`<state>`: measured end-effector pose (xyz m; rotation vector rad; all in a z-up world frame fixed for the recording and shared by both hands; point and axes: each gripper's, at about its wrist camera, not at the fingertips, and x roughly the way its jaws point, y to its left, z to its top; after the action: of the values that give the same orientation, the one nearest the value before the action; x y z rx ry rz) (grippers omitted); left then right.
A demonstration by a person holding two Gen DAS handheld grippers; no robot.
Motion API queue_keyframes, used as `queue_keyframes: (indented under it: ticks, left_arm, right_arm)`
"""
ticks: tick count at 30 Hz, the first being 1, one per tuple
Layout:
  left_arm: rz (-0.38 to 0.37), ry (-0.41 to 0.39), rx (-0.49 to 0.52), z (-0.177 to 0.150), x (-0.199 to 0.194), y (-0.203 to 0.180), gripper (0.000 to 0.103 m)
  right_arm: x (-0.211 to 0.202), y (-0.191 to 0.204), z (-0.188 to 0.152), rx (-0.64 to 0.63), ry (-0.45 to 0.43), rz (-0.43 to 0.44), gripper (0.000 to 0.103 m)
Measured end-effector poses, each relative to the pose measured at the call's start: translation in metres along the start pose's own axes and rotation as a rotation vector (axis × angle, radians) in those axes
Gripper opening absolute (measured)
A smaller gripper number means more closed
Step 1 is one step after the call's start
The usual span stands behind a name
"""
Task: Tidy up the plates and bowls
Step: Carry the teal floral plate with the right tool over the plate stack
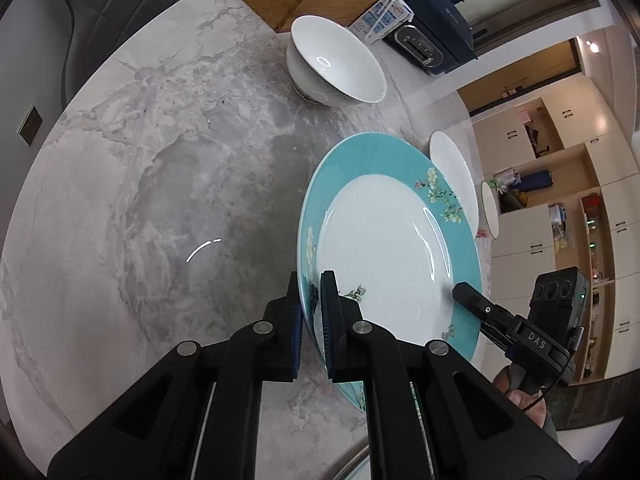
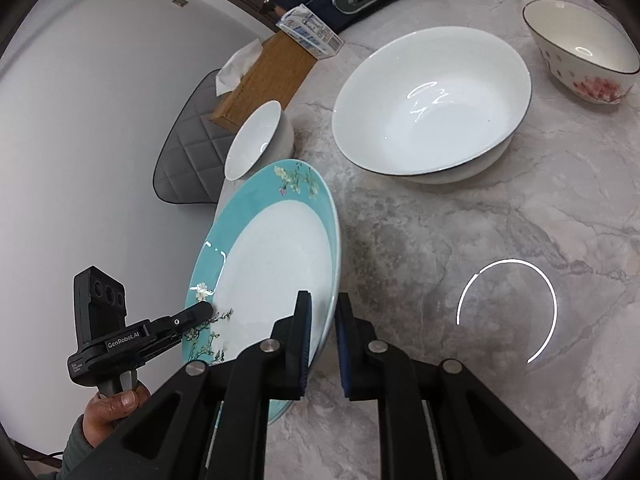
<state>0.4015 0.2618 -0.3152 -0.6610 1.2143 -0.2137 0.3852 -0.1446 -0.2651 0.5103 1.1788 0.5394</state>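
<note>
L wrist view: left gripper (image 1: 310, 312) pinches the near-left rim of the round teal-rimmed white porcelain plate with blossom print (image 1: 384, 248), which is tilted clear of the grey marble table (image 1: 140, 180); right gripper (image 1: 460, 292) is on the opposite rim.

R wrist view: right claw clamped on the plate's right edge; nested white bowls (image 2: 432, 108) lie ahead-right, nearer the right hand, prob. where it goes.

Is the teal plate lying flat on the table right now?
No: the teal plate is tilted up off the marble table, with the left gripper and right gripper each clamped on its rim.
</note>
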Motion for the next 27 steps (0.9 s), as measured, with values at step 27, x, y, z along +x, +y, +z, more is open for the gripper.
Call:
queue_keyframes:
  ticks: [27]
  left_arm:
    - [-0.057, 0.156, 0.202, -0.194, -0.023, -0.061, 0.006]
  right_arm:
    - [-0.136, -0.027, -0.182, 0.021, -0.049, -0.071, 0.017]
